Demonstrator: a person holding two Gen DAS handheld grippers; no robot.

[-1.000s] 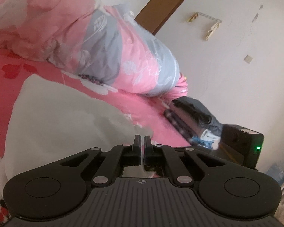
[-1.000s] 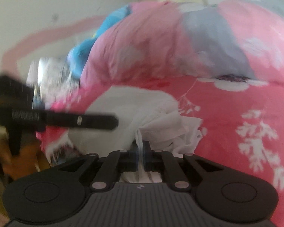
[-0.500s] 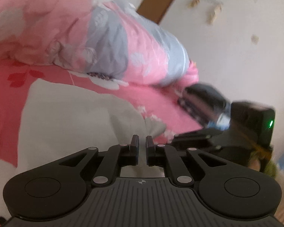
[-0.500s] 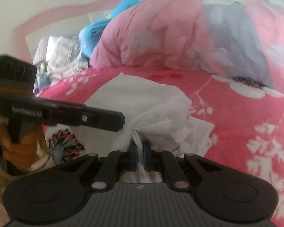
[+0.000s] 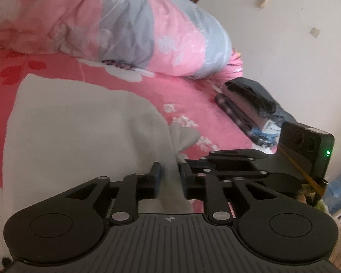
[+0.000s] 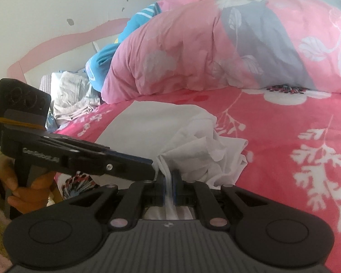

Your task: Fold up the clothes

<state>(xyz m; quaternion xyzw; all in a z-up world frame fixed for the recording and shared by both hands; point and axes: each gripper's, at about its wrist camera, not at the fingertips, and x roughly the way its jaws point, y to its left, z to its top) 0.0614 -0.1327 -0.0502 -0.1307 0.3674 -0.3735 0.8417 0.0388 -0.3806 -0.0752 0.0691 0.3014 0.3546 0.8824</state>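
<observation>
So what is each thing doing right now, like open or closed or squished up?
left gripper: open, jaws apart around the cloth edge.
right gripper: shut on the white garment.
white garment: partly flat on the bed, bunched up by the right gripper.
pink quilt: heaped at the back of the bed.
bedsheet: spread flat.

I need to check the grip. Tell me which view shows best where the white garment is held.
The right wrist view: the right tongs are shut on a bunched fold of the white garment. The left wrist view shows only flat cloth between the open left tongs.
</observation>
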